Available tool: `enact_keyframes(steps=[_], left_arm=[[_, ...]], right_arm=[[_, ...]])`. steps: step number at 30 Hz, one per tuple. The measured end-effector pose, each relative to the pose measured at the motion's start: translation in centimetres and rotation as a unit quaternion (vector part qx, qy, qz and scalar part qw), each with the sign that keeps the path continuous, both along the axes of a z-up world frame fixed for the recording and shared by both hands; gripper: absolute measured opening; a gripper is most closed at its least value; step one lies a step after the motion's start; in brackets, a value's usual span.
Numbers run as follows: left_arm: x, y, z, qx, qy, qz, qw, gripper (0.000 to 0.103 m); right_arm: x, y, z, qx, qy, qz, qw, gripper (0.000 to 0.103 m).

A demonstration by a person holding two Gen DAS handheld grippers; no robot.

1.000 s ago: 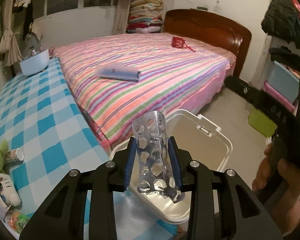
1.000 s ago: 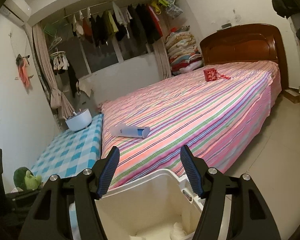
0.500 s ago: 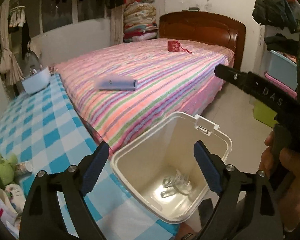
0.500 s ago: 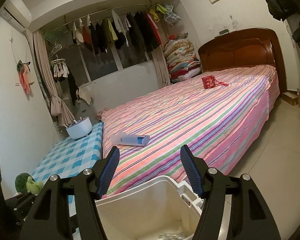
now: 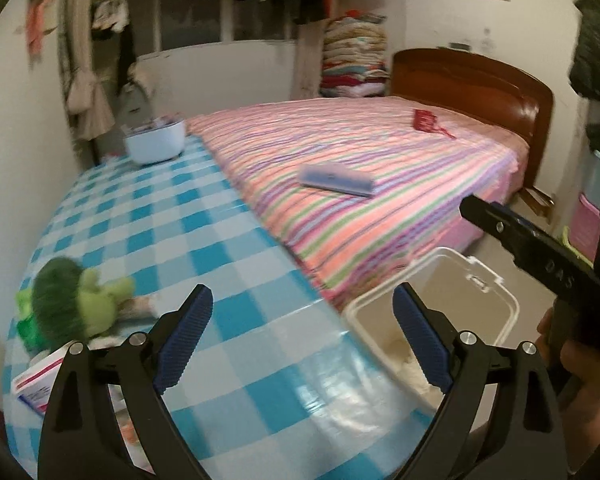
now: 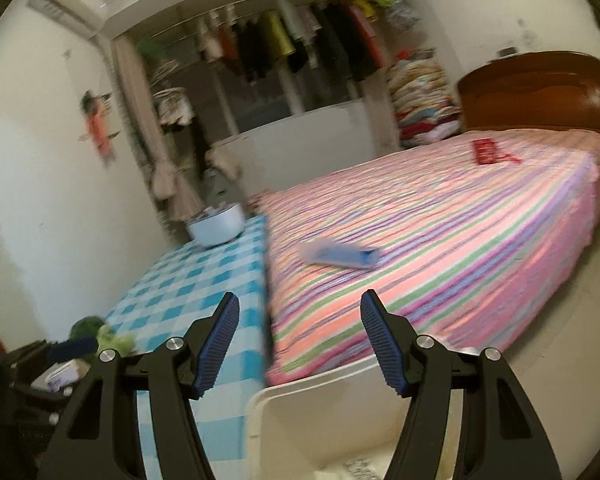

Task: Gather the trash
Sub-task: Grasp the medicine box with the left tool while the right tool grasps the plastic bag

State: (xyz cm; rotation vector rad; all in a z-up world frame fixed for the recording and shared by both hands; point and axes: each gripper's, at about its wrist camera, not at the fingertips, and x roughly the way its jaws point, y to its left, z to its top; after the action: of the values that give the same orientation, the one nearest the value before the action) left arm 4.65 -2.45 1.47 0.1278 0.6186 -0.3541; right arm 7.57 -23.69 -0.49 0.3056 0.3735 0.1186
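Trash bin (image 5: 496,312): white, open-topped, on the floor at the corner of the checked table, below the edge of the bed; crumpled white scraps low inside; in the right wrist view its rim (image 6: 300,396) directly under the right tool, something pale and patterned at the bottom, too blurred to name.
Carton (image 5: 40,380): far left, white and pink, lying at the near-left edge of the table, partly behind the left tool's arm.
Plush toy (image 5: 72,312): green, lying on the table just beyond the carton.
Checked table (image 5: 172,216): blue-and-white cloth, glossy near the front edge, running back along the left side of the bed.
Left gripper (image 5: 302,344): spread wide, blue ribbed pads apart, nothing between them; above the table's near-right corner, right pad overlapping the bin's rim.
White bowl (image 5: 156,142): at the far end of the table, small items inside, too blurred to tell.
Bed (image 5: 380,184): pink striped cover, dark wooden headboard; a flat blue-and-white item (image 5: 336,178) mid-cover, a small red item (image 5: 424,120) near the headboard.
Right gripper (image 6: 300,344): also wide apart, nothing held, poised over the bin; from the left wrist view its black body at far right, a hand (image 5: 580,376) around the handle.
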Motion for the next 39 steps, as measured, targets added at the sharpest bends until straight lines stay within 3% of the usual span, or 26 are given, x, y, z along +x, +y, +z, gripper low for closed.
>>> enact_keyframes(steps=[9,12,18,23,26,29,36,39], left_arm=[[-1.0,9.5,0.7,-0.003,0.011,0.090,0.9959,0.092],[-1.3,12.7,0.8,0.005,0.011,0.116,0.9932,0.092],[-2.2,19.2,0.9,0.038,0.011,0.144,0.9888,0.092],[-2.4,22.8,0.0,0.037,0.024,0.087,0.9952,0.092],[-1.5,23.9,-1.8,0.080,0.038,0.046,0.9950,0.092],[0.0,25.3,-3.9,0.127,0.064,0.043,0.9890,0.092],[2.4,26.5,-6.4,0.039,0.131,-0.013,0.9905,0.092],[2.7,25.7,-6.5,0.012,0.134,-0.041,0.9900,0.092]], right_arm=[[1.4,9.5,-0.3,-0.021,0.014,0.148,0.989,0.062],[1.8,13.0,-0.7,-0.021,0.030,0.207,0.978,0.062],[1.7,19.8,-2.4,-0.036,0.071,0.319,0.944,0.062],[1.9,23.9,-3.7,-0.043,0.108,0.362,0.925,0.062],[2.4,25.7,-4.5,-0.052,0.130,0.379,0.915,0.062],[2.4,26.5,-5.1,-0.060,0.146,0.383,0.910,0.062],[2.8,26.7,-6.0,-0.064,0.175,0.380,0.906,0.062],[2.9,26.8,-6.4,-0.067,0.187,0.381,0.903,0.062]])
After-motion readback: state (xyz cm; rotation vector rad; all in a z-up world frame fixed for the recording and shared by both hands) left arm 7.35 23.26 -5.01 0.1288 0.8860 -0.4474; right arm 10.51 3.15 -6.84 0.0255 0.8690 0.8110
